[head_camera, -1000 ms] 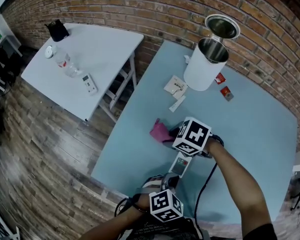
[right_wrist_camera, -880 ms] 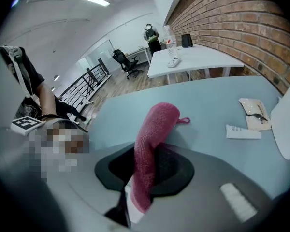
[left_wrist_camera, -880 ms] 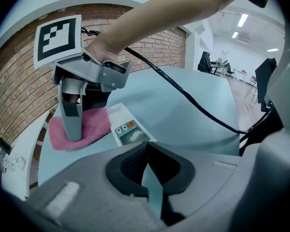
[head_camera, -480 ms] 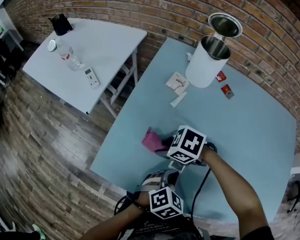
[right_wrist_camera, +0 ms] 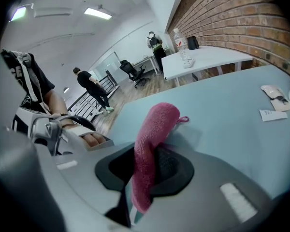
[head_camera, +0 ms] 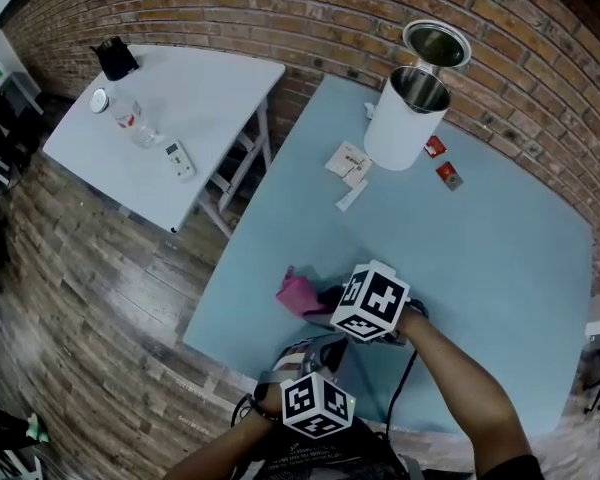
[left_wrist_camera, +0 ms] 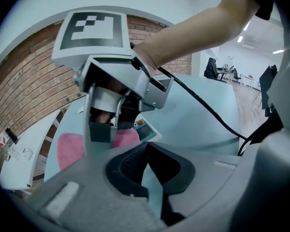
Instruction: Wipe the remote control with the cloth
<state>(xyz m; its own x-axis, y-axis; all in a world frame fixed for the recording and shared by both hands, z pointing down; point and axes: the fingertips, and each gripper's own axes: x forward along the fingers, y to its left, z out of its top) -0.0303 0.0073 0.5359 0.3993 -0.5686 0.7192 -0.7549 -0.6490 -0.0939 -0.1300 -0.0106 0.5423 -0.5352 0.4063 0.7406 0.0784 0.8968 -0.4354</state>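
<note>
Right tongs (right_wrist_camera: 150,153) clamp the pink cloth (right_wrist_camera: 157,124) just beside the remote control (left_wrist_camera: 146,129) on the tabletop (head_camera: 480,248). The remote's long axis runs straight away from the closed left tongs (left_wrist_camera: 145,149), whose tips sit at its near end, so the wipe likely follows that line.

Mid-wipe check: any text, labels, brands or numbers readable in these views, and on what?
No readable text anywhere.
Marker cubes: black-and-white square patterns only, no letters.
Paper slips beside the white canister: print too small.
Red packets: too small.
Bottle label on the white table: blurred.
Remote control: button markings illegible.
Cloth: no label visible.
</note>
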